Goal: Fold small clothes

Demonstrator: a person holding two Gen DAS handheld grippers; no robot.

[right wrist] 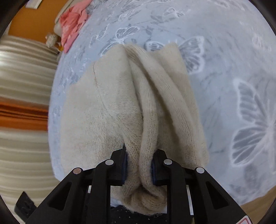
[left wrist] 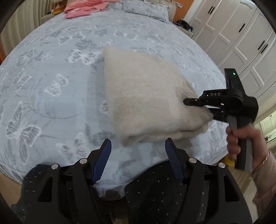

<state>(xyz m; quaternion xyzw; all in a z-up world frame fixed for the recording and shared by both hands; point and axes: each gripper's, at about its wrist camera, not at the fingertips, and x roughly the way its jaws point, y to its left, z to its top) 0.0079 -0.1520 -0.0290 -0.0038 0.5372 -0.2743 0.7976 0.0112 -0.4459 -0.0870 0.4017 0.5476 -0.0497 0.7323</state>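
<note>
— Where is the garment?

— The cream knit garment (left wrist: 146, 96) lies folded on the bed (left wrist: 57, 72), on the pale blue cover printed with butterflies, towards the near edge. It is a thick, fuzzy bundle, several layers deep.

— And the grippers?

— The right gripper (right wrist: 139, 161) has its jaws clamped on a bunched corner of the knit. From its own camera the cloth fills the gap between the dark pads, with folds running away from them up the bundle and a wad of it gathered behind the fingers. From the left side the same tool (left wrist: 193, 103) comes in from the right, a hand (left wrist: 241, 143) round its handle, a pale sleeve at the wrist, a small green light lit on top.

— The left one?

— The left gripper (left wrist: 138, 146) hovers over the near edge of the bundle, jaws apart, nothing between them. Its blue ribbed pads (left wrist: 172, 158) sit either side of the lower corner of the knit without touching it.

— Anything else on the bed?

— A pink garment (left wrist: 82, 7) lies at the far end, well apart from the cream one, beside a pillow in the same print. White wardrobe doors (left wrist: 238, 34) stand along the right.
</note>
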